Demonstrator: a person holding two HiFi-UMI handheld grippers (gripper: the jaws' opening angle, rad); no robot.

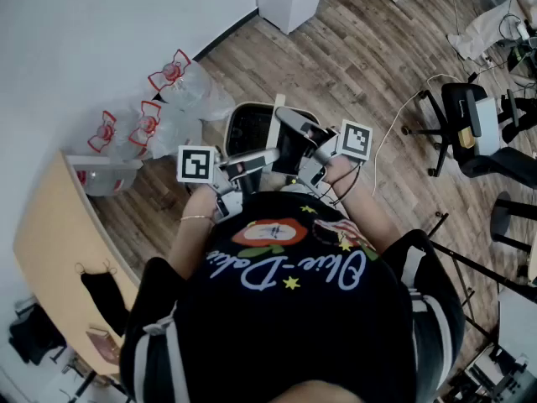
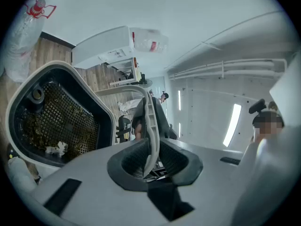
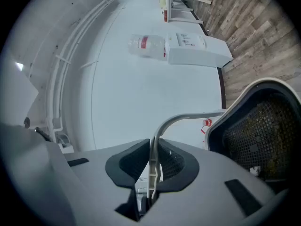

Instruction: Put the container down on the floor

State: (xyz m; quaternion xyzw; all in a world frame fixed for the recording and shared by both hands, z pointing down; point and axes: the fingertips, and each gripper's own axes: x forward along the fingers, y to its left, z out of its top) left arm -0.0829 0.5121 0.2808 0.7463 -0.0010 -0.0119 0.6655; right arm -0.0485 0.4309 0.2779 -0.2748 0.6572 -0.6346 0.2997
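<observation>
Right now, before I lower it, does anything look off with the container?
Nothing spilled or broken. The container hangs by its thin handle, pinched in the left tongs and right tongs. Its mesh basket is dirty: brownish residue and white scraps inside.

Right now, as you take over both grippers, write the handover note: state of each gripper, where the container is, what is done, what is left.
Left gripper: shut on the container's thin white handle.
Right gripper: shut on the same handle.
Container: hangs in front of the person over the wooden floor, seemingly not set down yet; scraps lie in its mesh insert.
Done: handle gripped on both sides.
Left: lower it to the floor, then open both grippers.
</observation>
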